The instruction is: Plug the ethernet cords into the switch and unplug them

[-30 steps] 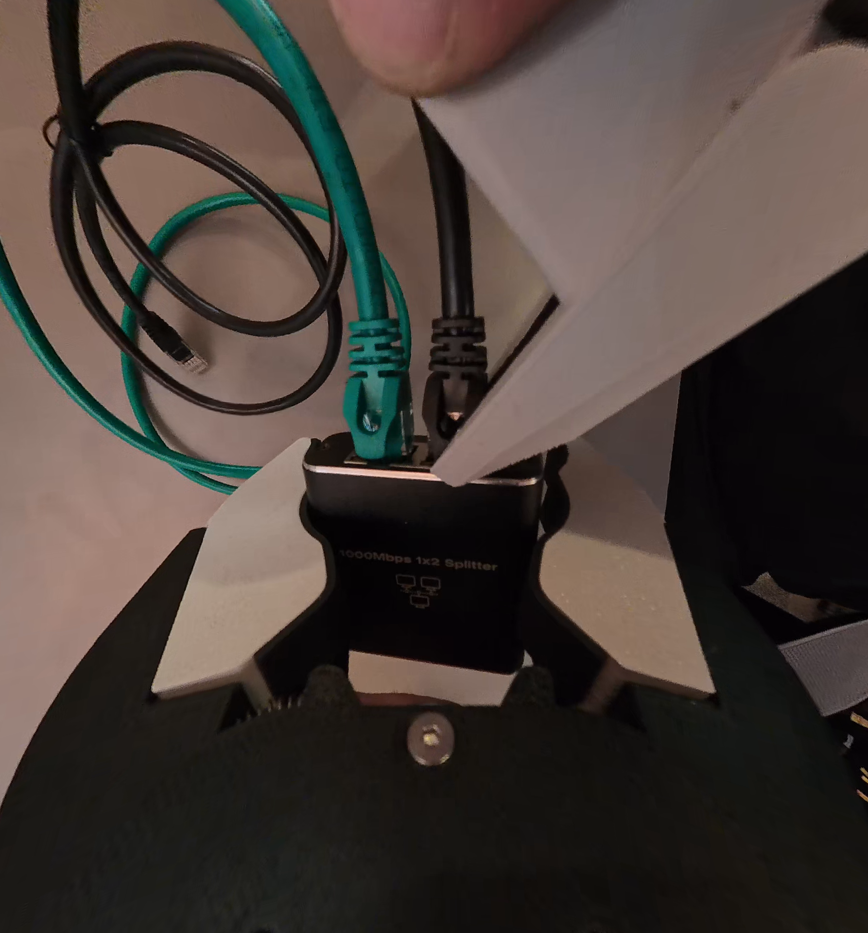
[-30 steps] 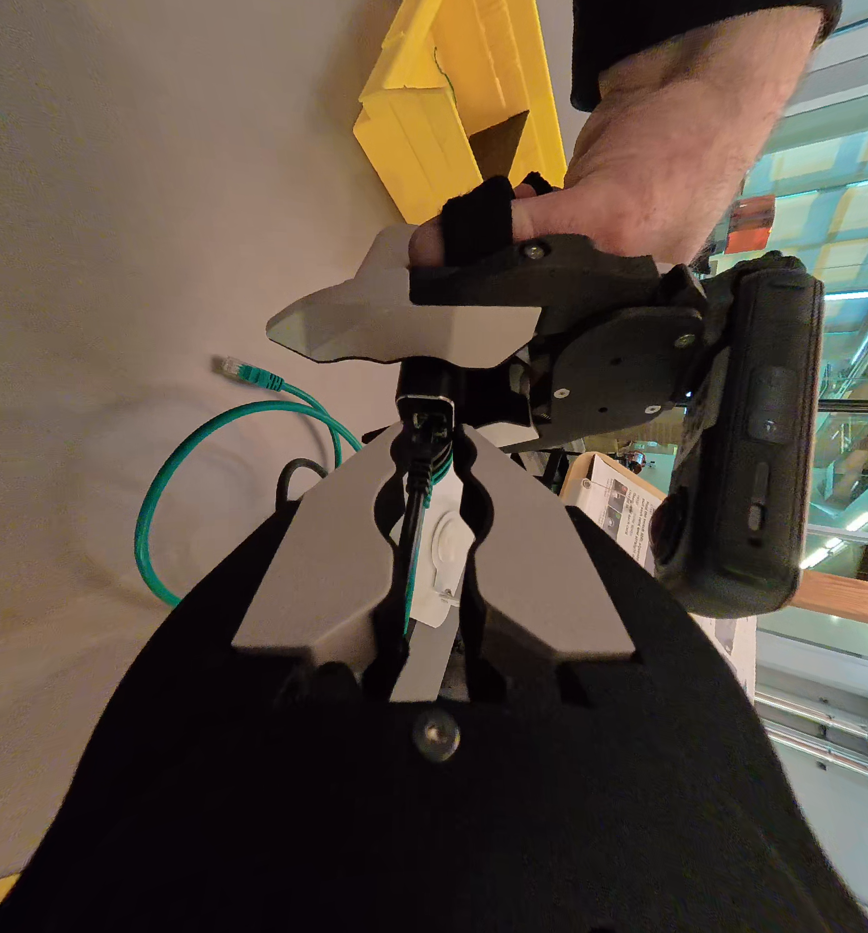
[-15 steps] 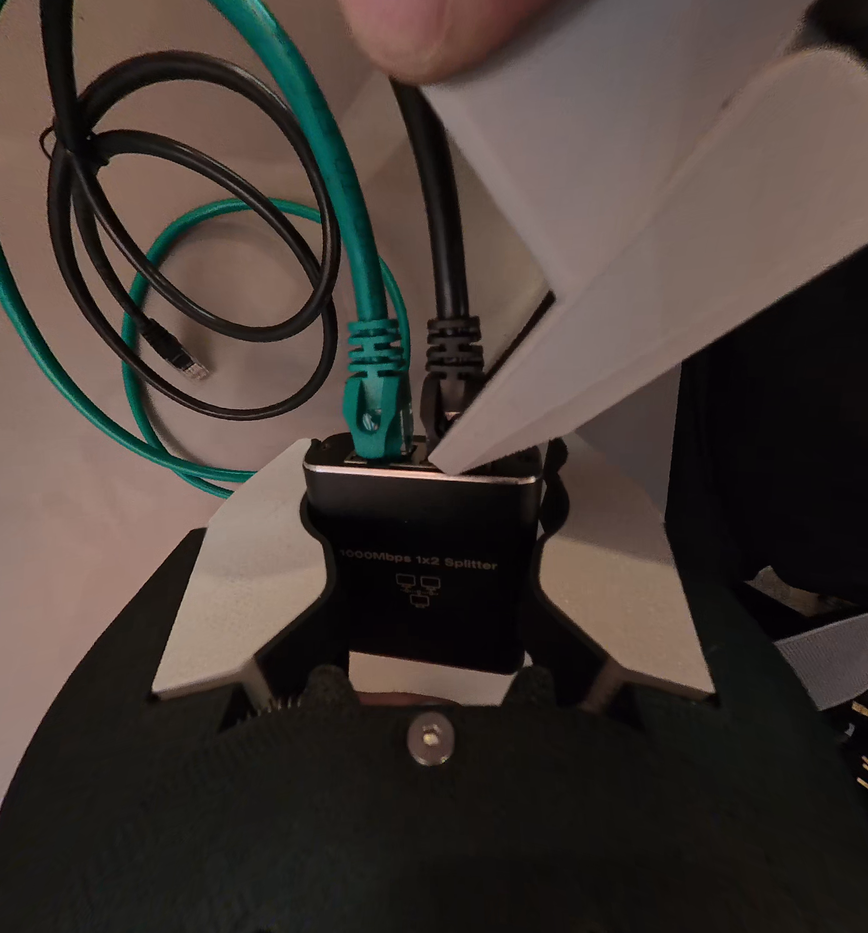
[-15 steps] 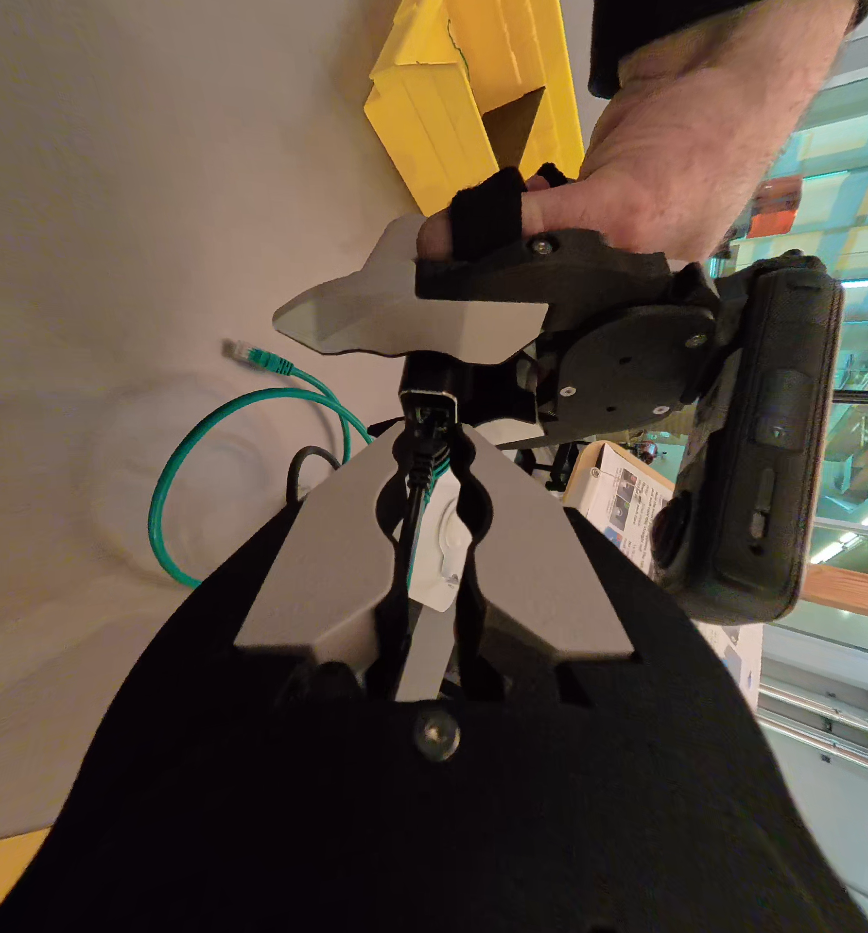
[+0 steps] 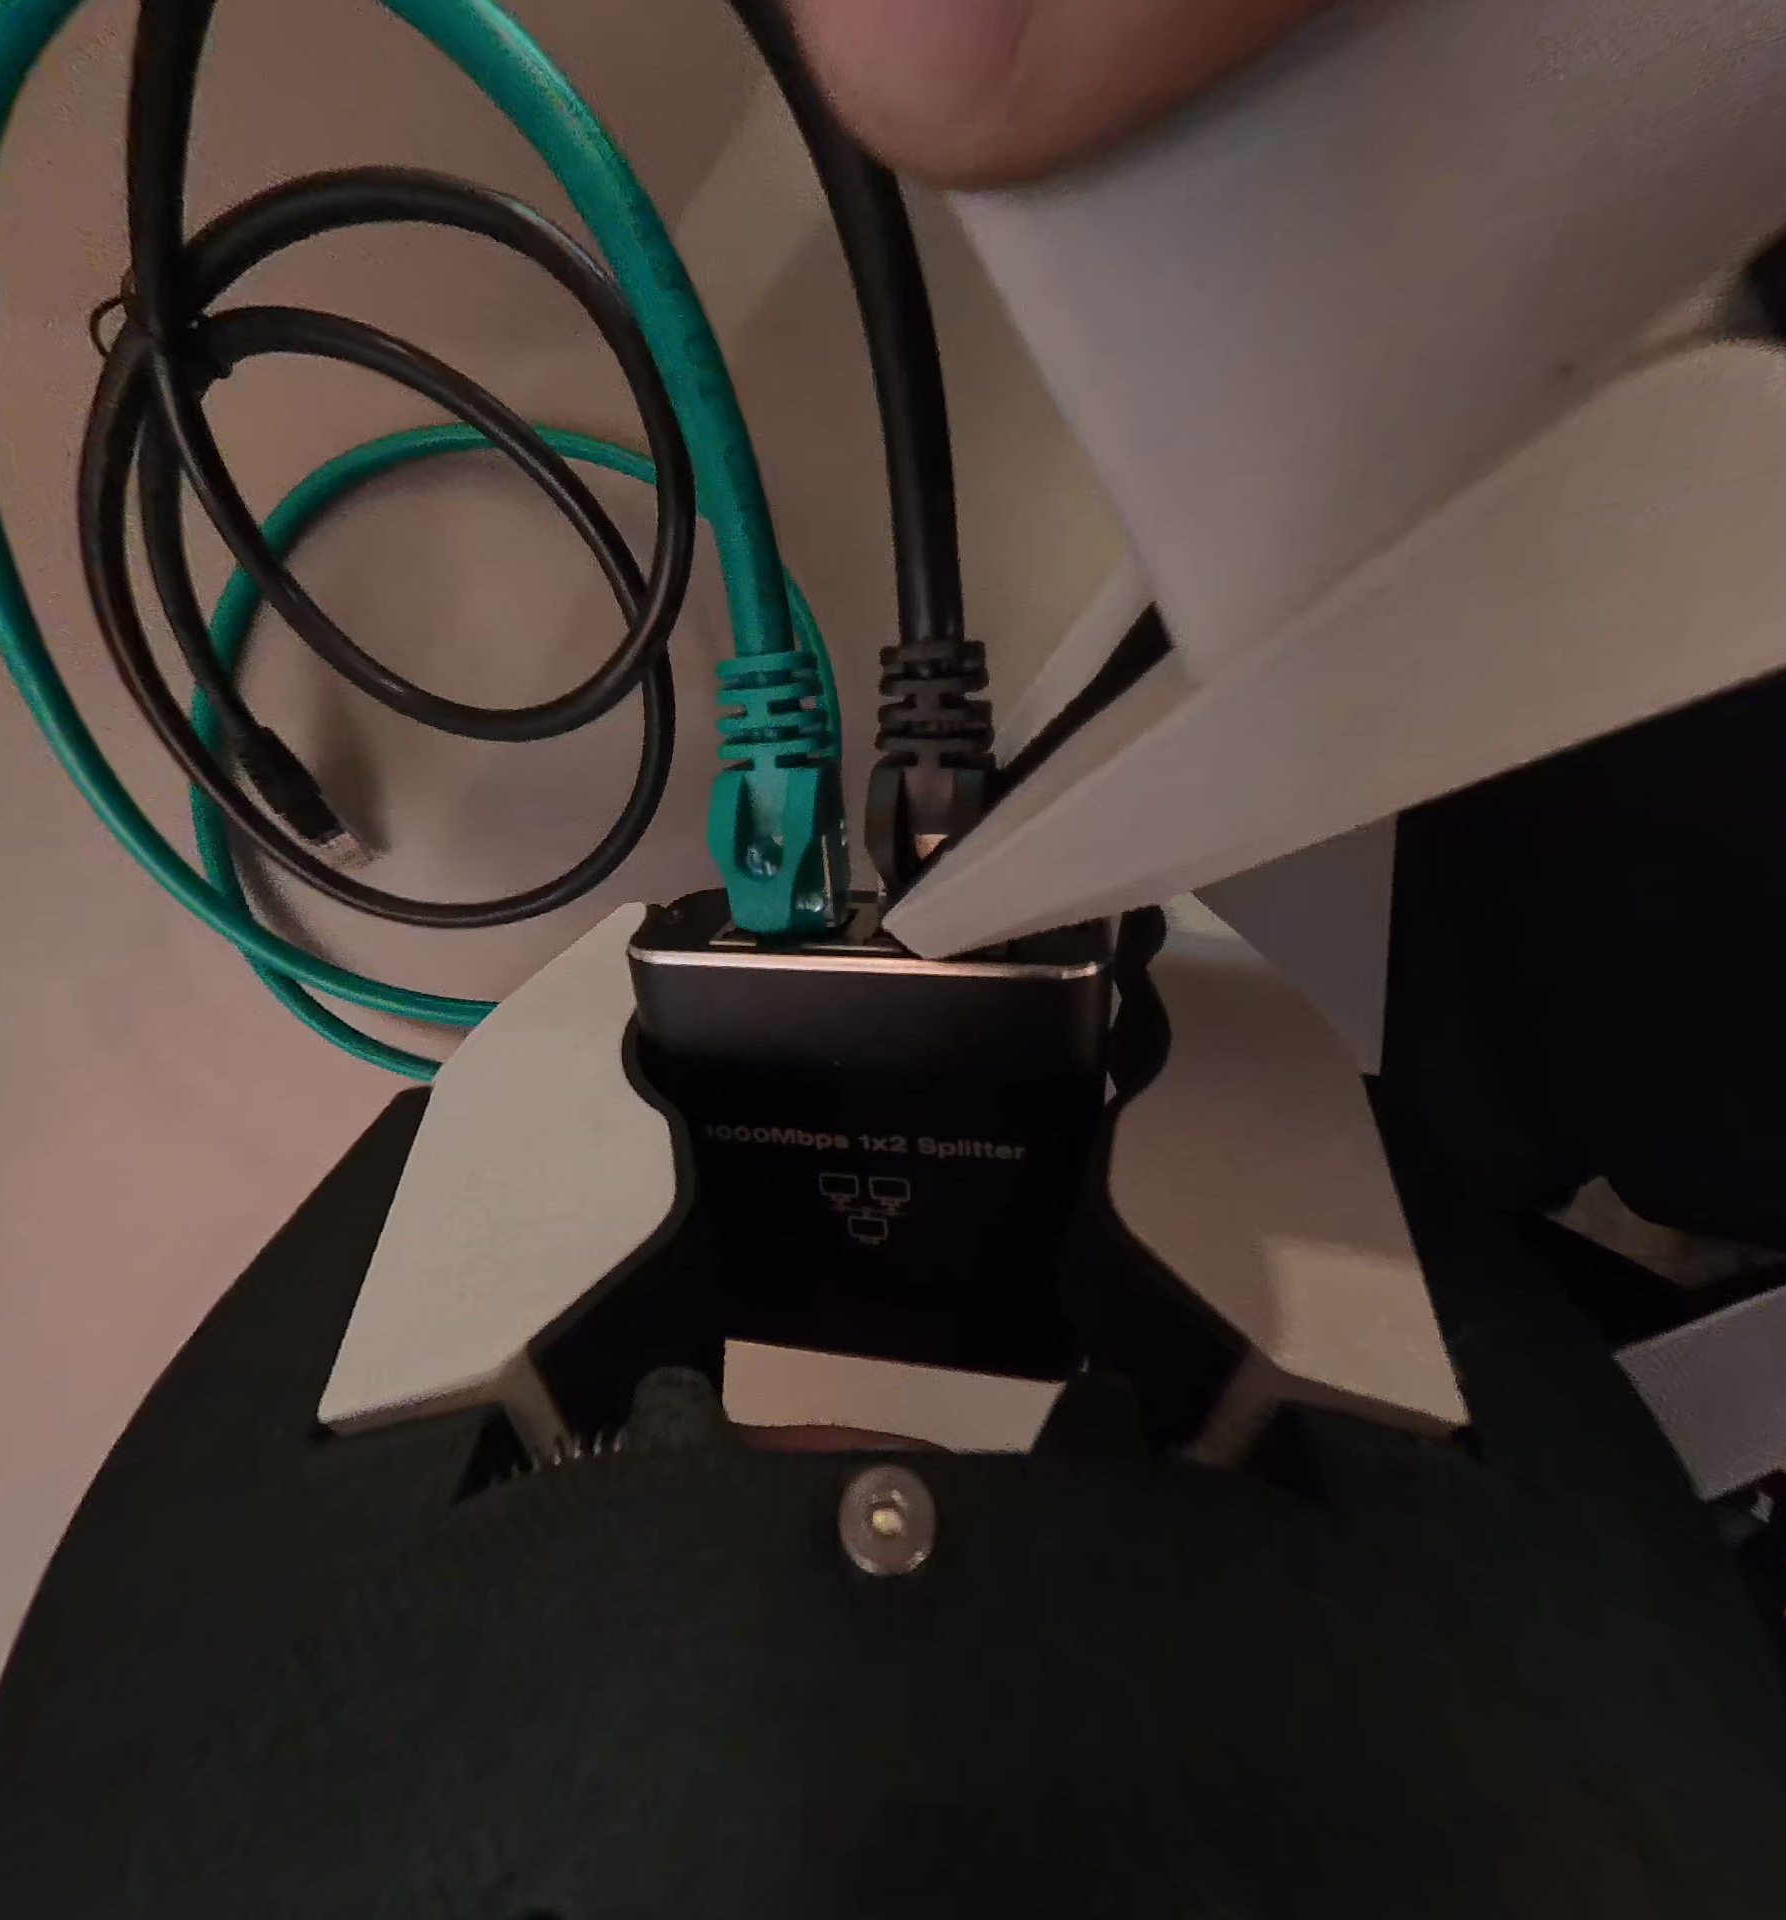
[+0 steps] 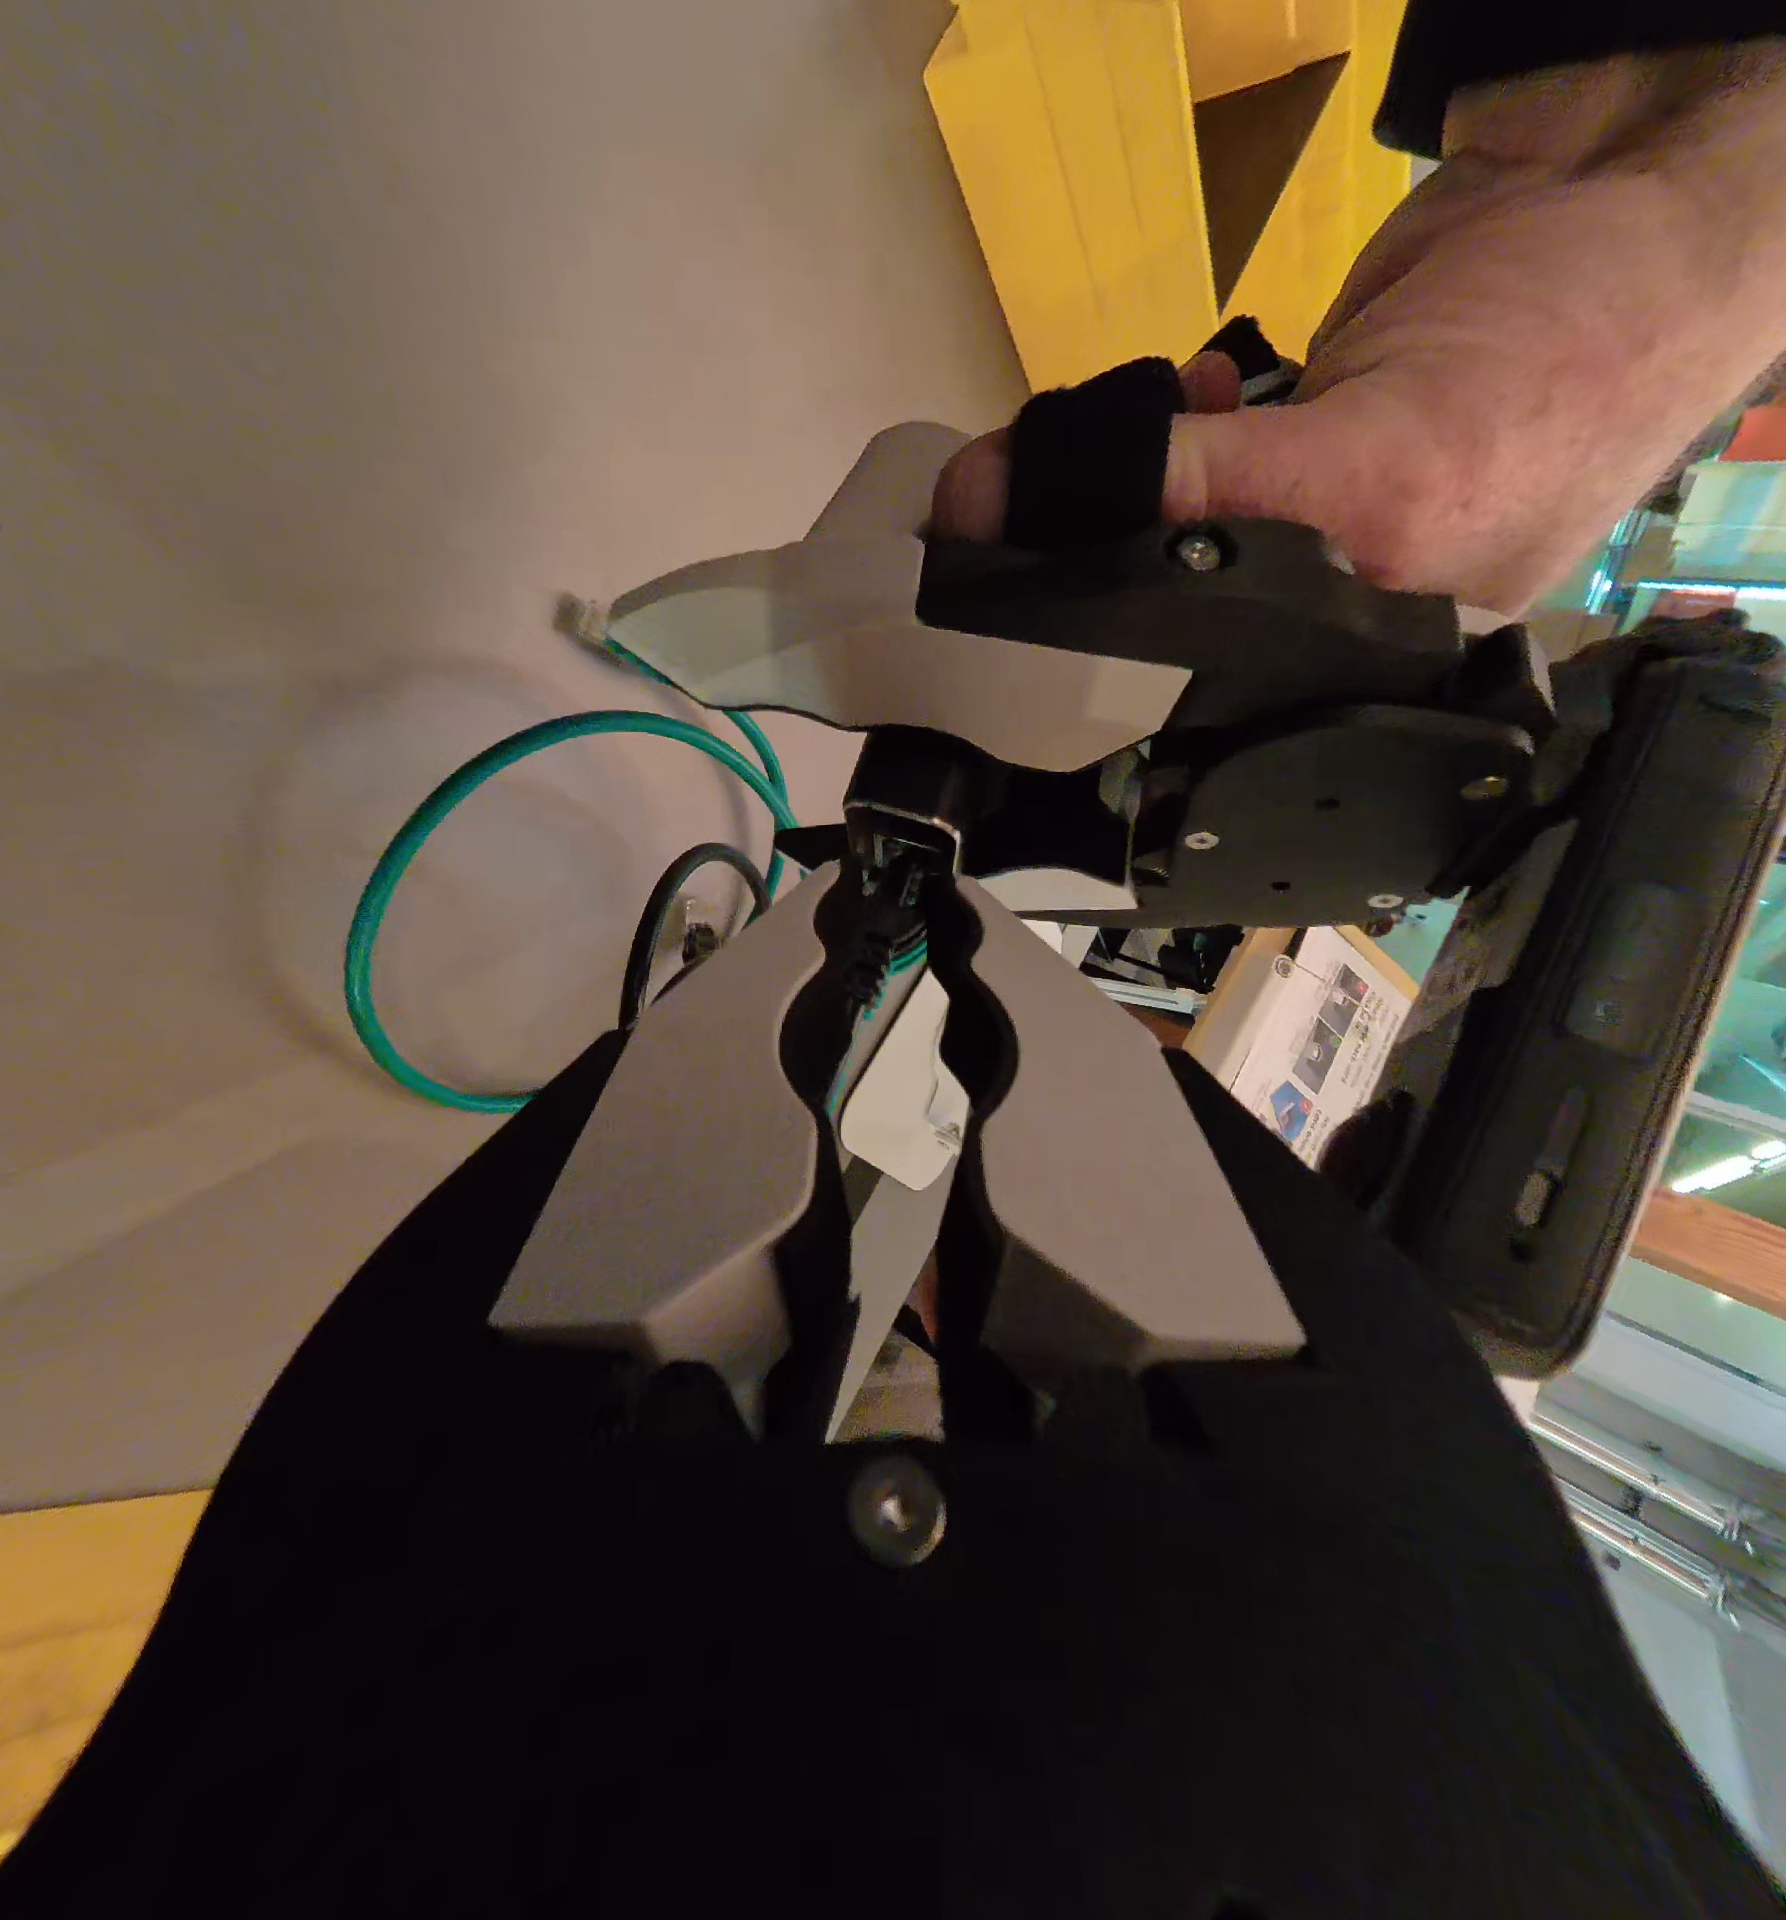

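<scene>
A pale table (image 5: 58,1091) is lying beneath everything. The left hand-held gripper (image 5: 873,997) is clamping the black switch (image 5: 868,1122) between its fingers. Just beyond, the green cord (image 5: 769,769) is sitting plugged in, while the right hand-held gripper (image 6: 884,914) is pinching the black cord (image 5: 930,707) at its port. Farther off, loose coils are resting on the table.

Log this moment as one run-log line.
left claw: shut on switch | right claw: shut on black plug | green plug: seated
</scene>
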